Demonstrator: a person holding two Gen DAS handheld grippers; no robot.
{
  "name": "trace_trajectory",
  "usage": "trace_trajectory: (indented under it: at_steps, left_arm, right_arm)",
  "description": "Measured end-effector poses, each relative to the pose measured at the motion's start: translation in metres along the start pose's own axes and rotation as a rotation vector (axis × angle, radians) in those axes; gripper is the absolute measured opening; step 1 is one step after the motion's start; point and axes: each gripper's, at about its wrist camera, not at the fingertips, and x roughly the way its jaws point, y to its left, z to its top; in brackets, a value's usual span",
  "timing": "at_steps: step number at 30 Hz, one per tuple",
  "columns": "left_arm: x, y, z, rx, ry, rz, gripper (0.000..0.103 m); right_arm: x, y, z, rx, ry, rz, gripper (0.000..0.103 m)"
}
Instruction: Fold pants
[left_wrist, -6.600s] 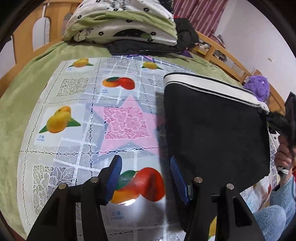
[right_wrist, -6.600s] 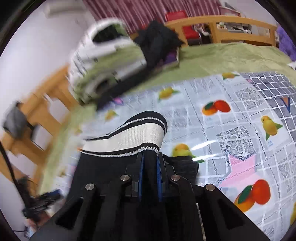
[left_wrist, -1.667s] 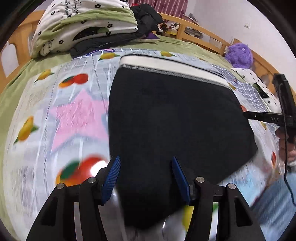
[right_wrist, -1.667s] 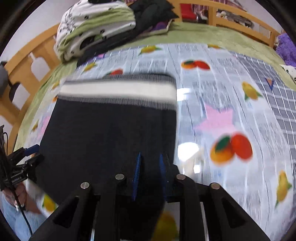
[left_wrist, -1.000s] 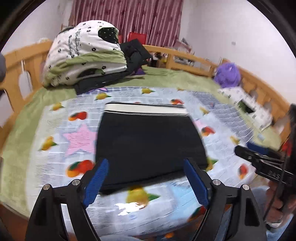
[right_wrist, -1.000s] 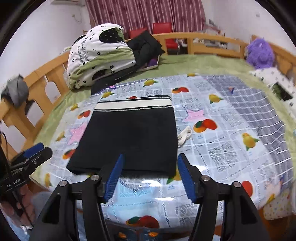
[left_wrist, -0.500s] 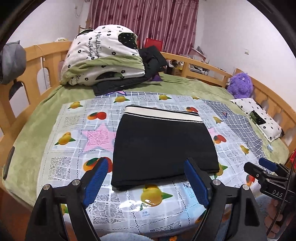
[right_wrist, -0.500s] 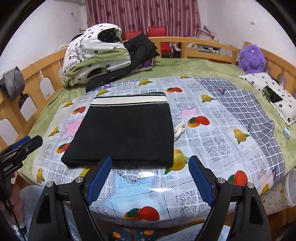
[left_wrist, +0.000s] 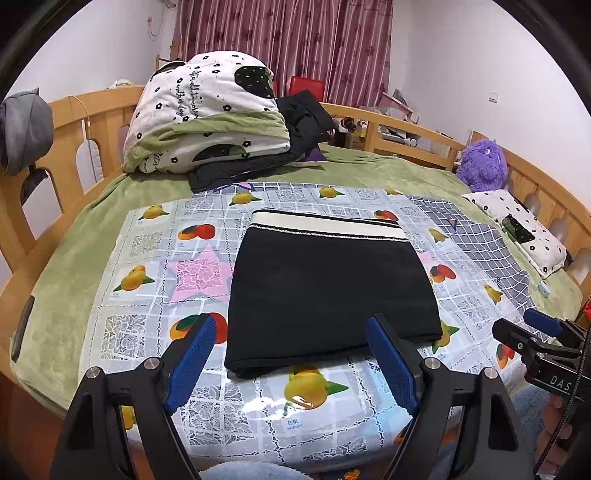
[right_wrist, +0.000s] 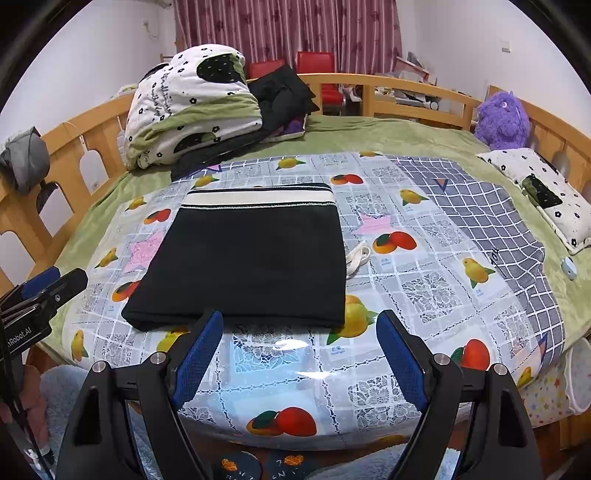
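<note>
The black pants (left_wrist: 328, 280) lie folded flat in a rectangle on the fruit-print cloth (left_wrist: 147, 254), white waistband at the far end. They show the same way in the right wrist view (right_wrist: 247, 258). My left gripper (left_wrist: 291, 332) is open and empty, held back above the near edge of the bed. My right gripper (right_wrist: 299, 328) is open and empty, also back from the pants. A white drawstring (right_wrist: 356, 258) pokes out at the pants' right side.
A folded quilt (left_wrist: 207, 114) and dark clothes (left_wrist: 303, 118) are piled at the far end of the bed. A purple plush toy (right_wrist: 502, 118) and a small pillow (right_wrist: 546, 195) sit at the right. Wooden rails (left_wrist: 74, 147) ring the bed.
Both grippers let go of the pants, opened wide and pulled back and up from the bed. The pants now lie still in a folded rectangle.
</note>
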Motion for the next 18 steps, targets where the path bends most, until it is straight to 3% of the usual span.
trace_trajectory:
  at_steps: [18]
  left_arm:
    - [0.0003,-0.0006,-0.001,0.007,0.004,0.006,0.083]
  right_arm:
    - [-0.0008,0.0,0.0016,0.005,-0.001,-0.006,0.084]
